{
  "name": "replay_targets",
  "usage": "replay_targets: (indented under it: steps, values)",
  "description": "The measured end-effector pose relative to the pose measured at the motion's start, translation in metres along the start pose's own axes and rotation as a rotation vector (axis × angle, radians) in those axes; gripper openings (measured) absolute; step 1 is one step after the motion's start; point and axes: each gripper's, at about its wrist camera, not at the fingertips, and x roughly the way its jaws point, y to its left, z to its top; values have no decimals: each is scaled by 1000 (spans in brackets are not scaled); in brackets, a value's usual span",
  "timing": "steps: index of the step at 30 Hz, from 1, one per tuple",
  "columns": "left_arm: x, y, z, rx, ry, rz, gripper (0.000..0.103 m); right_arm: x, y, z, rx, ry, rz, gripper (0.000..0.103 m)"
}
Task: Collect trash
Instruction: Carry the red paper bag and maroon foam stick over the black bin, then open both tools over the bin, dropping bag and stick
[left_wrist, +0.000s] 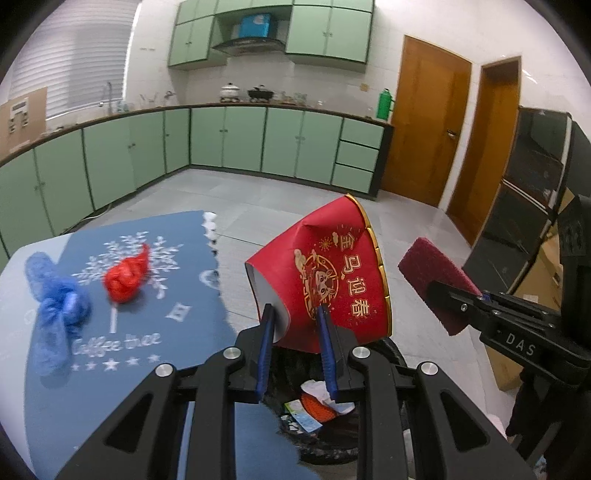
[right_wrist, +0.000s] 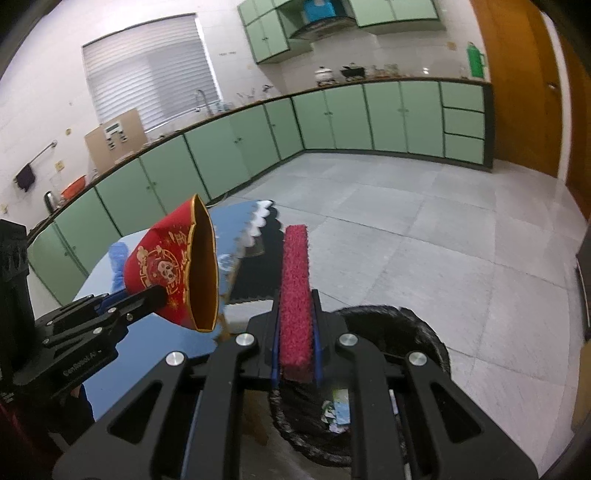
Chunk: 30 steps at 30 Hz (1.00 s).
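Left wrist view: one left gripper (left_wrist: 295, 314) clamps its two blue-padded fingers on one crushed red paper cup with gold lettering and a gold rim (left_wrist: 332, 280), held in the air above one black-lined trash bin (left_wrist: 391, 350) that already contains paper scraps. To the right, one right gripper (left_wrist: 448, 295) pinches one dark red rectangular scouring pad (left_wrist: 436, 284), also in the air. On the blue printed tablecloth (left_wrist: 192, 288) lie two more pieces: one crumpled red plastic bag (left_wrist: 125, 277) and one crumpled blue plastic bag (left_wrist: 55, 306), near each other but apart. The cloth's scalloped edge ends just left of the cup; beyond it is open grey tile floor (left_wrist: 258, 199).

Right wrist view: the right gripper (right_wrist: 295, 325) is closed on the scouring pad (right_wrist: 293, 295), standing on edge between the fingers, over the bin's near-left rim (right_wrist: 424, 325). The cup (right_wrist: 173, 266) hangs to the left, its mouth facing the pad, over the table's edge. Wide bare floor (right_wrist: 406, 229) lies ahead.
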Motion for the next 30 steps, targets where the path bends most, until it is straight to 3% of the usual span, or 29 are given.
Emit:
replay_targets:
  steps: [18,21,23,24,27,29,30]
  values:
    - [77,-40,-12,50,102,-18,23,42,-71,-31,95,93,-100,12]
    - [90,-41,-12,49,126,-20,24,54,-81,-34,113,114,-117,16]
    - [99,-40,-10,42,148,-31,30,60,-84,-34,119,124,-128,31]
    - [101,-39,-10,39,148,-29,38,63,-87,-35,122,125,-139,35]
    - [100,-38,-8,34,140,-30,47,61,-88,-36,130,123,-154,43]
    - [97,-35,-7,32,135,-24,49,57,-87,-37,132,112,-180,68]
    - [95,-32,-7,29,133,-21,50,55,-86,-36,134,101,-189,71]
